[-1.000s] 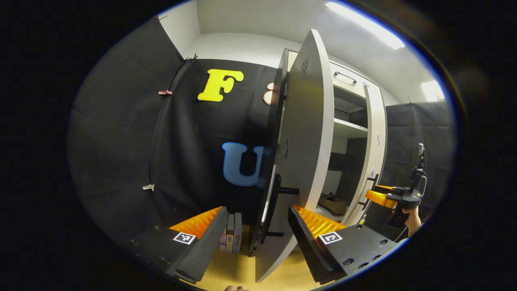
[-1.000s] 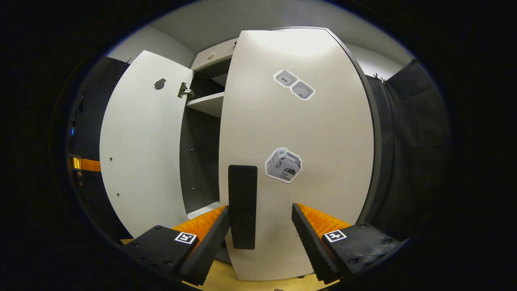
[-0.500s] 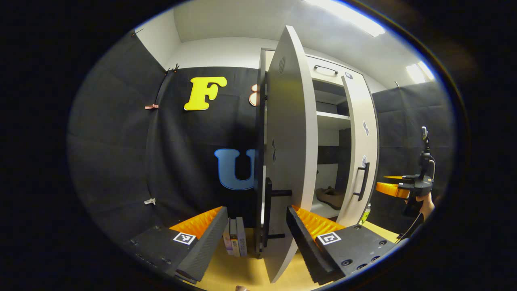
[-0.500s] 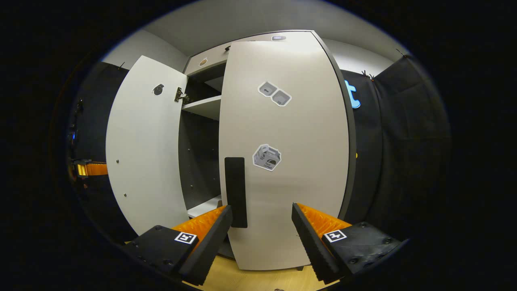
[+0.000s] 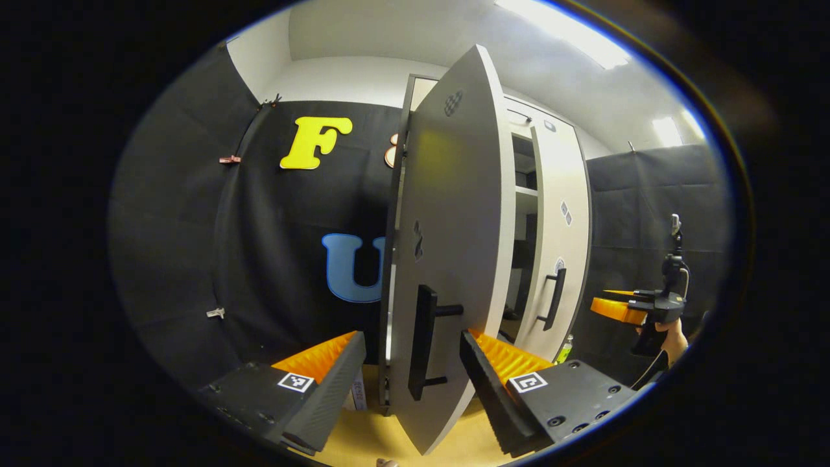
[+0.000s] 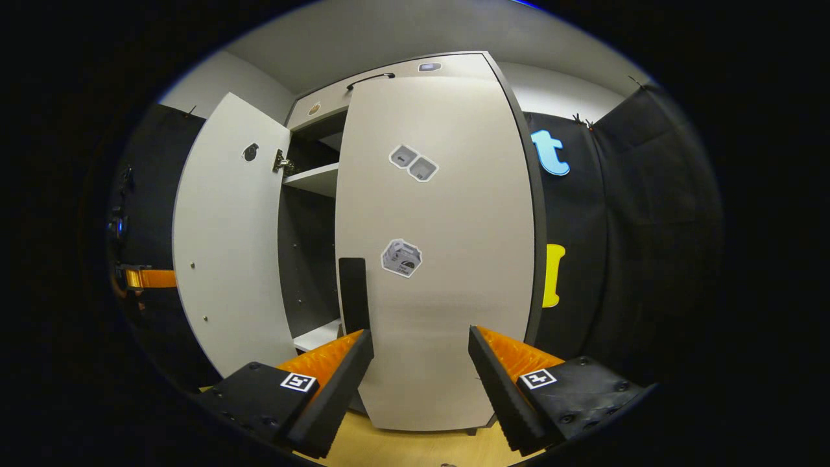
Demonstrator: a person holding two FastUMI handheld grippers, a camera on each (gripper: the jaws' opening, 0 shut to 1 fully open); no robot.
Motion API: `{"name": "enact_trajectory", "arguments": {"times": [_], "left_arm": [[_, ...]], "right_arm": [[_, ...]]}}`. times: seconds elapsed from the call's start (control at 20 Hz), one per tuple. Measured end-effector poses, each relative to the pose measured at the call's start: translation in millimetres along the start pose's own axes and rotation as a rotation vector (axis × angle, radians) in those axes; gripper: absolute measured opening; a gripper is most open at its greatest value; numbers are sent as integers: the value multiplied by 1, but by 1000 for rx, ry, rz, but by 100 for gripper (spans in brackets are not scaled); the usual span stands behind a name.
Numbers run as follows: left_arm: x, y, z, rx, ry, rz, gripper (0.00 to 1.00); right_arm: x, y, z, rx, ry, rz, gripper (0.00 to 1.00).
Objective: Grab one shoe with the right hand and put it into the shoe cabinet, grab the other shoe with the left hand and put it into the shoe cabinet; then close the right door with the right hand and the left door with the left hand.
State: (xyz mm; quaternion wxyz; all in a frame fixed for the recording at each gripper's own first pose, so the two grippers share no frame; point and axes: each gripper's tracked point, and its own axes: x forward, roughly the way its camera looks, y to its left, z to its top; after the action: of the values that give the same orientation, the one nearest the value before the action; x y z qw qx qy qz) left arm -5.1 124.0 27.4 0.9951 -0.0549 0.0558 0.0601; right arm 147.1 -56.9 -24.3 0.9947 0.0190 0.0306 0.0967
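Observation:
The white shoe cabinet has its left door (image 5: 454,214) part open, its outer face turned to me. That door's black handle (image 5: 425,340) stands between the fingers of my open left gripper (image 5: 410,344); I cannot tell if a finger touches it. The right door (image 6: 441,259) is almost shut, with its black handle (image 6: 353,285) just above the left finger of my open right gripper (image 6: 420,334), which holds nothing. Farther off in the left gripper view, a hand (image 5: 671,334) holds the right gripper (image 5: 622,305) a little away from the right door (image 5: 561,220). The doors hide the shoes.
A narrow gap between the doors shows a shelf (image 6: 314,178) and the dark inside. The left door (image 6: 227,240) stands open, with part of the left gripper (image 6: 149,279) beyond it. Books (image 5: 356,395) stand beside the cabinet, and a green bottle (image 5: 565,347) stands by the right door. The floor (image 6: 415,447) is wooden.
The right door has swung almost shut and my right gripper has drawn back from it. The left door has turned toward closing. The shoe seen inside earlier is now hidden.

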Motion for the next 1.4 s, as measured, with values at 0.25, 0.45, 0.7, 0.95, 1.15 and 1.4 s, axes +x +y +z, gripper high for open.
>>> {"name": "enact_trajectory", "arguments": {"times": [0.25,0.45,0.7,0.95,1.15,1.4], "left_arm": [[14,-25,-1,-11,-1,-28,94],[35,-52,-3,7,2,-67,93],[77,-98,-7,-14,-6,-150,94],[112,-121,-7,-41,-15,-163,94],[105,-127,-1,11,-21,-122,95],[71,-131,4,26,-30,-88,95]], "right_arm": [[2,-18,1,6,1,3,98],[3,-38,0,27,4,-6,98],[-3,-63,-2,46,8,-15,98],[-15,-88,-5,39,15,-25,98],[-18,-97,-4,53,17,-16,98],[-21,-81,1,62,2,33,98]]}}
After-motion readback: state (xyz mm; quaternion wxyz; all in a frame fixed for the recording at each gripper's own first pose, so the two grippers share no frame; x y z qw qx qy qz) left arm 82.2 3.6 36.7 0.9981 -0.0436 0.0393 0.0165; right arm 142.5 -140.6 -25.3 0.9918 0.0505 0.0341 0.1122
